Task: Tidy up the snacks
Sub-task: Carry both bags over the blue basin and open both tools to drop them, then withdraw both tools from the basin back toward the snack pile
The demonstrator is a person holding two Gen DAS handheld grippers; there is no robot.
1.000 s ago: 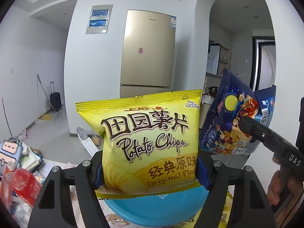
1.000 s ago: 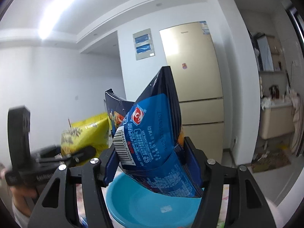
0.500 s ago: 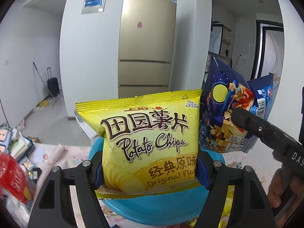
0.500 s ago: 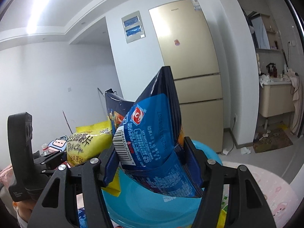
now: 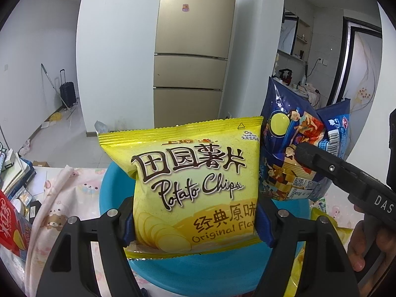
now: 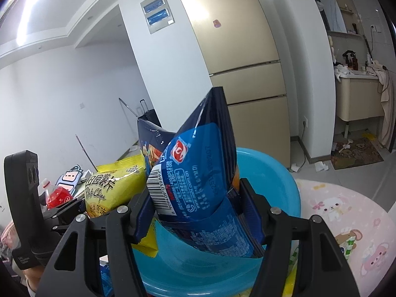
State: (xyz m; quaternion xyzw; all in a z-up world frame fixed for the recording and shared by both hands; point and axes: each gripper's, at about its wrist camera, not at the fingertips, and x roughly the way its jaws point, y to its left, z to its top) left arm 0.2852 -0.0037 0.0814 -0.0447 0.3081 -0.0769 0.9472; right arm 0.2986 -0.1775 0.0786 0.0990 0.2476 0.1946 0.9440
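My left gripper (image 5: pixel 195 225) is shut on a yellow potato chips bag (image 5: pixel 195 183) and holds it upright over a blue bowl (image 5: pixel 111 193). My right gripper (image 6: pixel 195 212) is shut on a dark blue snack bag (image 6: pixel 198 180), also above the blue bowl (image 6: pixel 274 173). In the left wrist view the blue bag (image 5: pixel 289 148) hangs just right of the yellow bag. In the right wrist view the yellow bag (image 6: pixel 113 188) sits to the left, held by the left gripper.
A pink cartoon tablecloth (image 6: pixel 346 212) covers the table under the bowl. A red snack pack (image 5: pixel 10 225) and stacked books (image 5: pixel 14 170) lie at the left. A red-labelled bottle (image 6: pixel 57 195) stands at the far left. A gold fridge (image 5: pixel 195 49) stands behind.
Both grippers have tilted and come down towards the bowl, still holding their bags. More of the bowl and tablecloth shows below them now.
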